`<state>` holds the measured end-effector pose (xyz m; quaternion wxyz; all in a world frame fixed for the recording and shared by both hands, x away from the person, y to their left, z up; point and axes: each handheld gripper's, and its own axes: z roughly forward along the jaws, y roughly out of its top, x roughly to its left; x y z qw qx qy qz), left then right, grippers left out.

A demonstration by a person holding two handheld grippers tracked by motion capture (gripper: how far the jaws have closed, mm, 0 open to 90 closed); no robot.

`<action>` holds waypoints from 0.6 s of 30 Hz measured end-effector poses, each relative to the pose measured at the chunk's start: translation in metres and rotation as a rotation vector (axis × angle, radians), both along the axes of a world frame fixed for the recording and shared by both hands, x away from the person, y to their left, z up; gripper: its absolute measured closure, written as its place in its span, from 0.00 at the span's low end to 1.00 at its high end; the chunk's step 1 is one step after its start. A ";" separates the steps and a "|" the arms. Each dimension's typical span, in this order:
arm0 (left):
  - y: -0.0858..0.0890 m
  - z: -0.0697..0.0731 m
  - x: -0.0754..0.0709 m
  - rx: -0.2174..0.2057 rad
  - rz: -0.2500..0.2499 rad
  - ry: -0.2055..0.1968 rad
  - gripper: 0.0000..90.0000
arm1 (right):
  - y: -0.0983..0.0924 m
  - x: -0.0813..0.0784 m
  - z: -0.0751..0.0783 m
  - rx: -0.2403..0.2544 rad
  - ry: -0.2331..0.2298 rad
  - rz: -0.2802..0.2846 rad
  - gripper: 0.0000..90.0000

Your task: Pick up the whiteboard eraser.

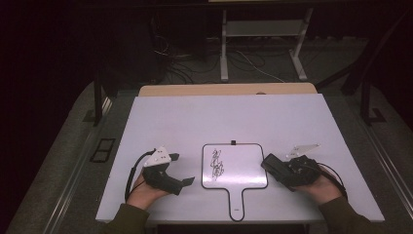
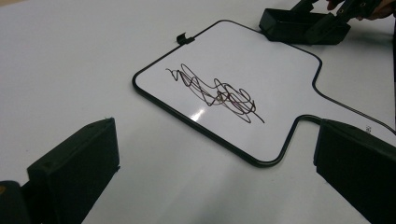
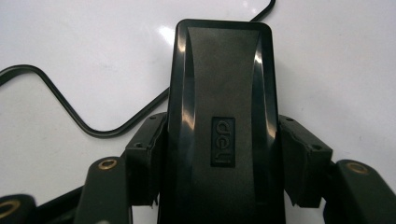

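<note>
In the right gripper view the right gripper point(image 3: 219, 158) has its 2 jaws pressed against the sides of a black eraser point(image 3: 219, 93), which fills the middle of the frame and runs off the bottom edge. A raised label on the eraser's top reads "deli", seen sideways. In the high view this gripper point(image 1: 280, 170) sits at the lower right, the eraser point(image 1: 273, 165) pointing at the right edge of the whiteboard point(image 1: 235, 165); whether the eraser touches the board cannot be told. The right hand point(image 1: 319, 187) cups the gripper from below and to the right, with the sleeve cut off by the bottom edge.

The left gripper point(image 2: 210, 168) has its jaws wide apart with nothing between them, each jaw cut off by the frame's lower corners. In the high view it point(image 1: 187, 181) rests at the lower left, just beside the board's left edge, held by the left hand point(image 1: 143, 192).

The whiteboard lies flat on the white worktop point(image 1: 170, 117), lower centre, its handle toward the bottom edge. A dark scribble point(image 1: 217, 165) marks its left half; no letters can be read. A small black clip point(image 1: 234, 142) sits on its top rim.
</note>
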<state>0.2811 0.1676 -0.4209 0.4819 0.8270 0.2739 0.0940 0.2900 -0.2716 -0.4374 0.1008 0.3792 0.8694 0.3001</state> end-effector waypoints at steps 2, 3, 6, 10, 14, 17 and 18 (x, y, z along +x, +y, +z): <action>0.001 0.000 0.000 0.001 -0.002 -0.002 0.00 | 0.000 0.000 0.002 0.003 0.000 0.001 0.43; 0.001 0.000 0.001 -0.004 0.000 -0.005 0.00 | -0.001 0.001 0.002 0.001 0.001 0.001 0.43; 0.002 0.001 0.002 -0.004 -0.001 -0.007 0.00 | -0.001 0.001 0.006 0.001 -0.006 0.005 0.43; 0.002 0.000 0.004 -0.006 -0.001 -0.004 0.00 | -0.002 0.002 0.009 0.017 -0.001 0.000 0.43; 0.002 0.000 0.004 -0.006 -0.001 0.001 0.00 | -0.004 0.003 0.012 0.033 -0.003 0.002 0.43; 0.001 0.000 0.004 -0.010 0.001 0.001 0.00 | -0.004 0.004 0.013 0.038 -0.001 0.017 0.43; 0.001 0.000 0.004 -0.010 0.001 0.001 0.00 | -0.004 0.004 0.014 0.038 0.006 0.022 0.43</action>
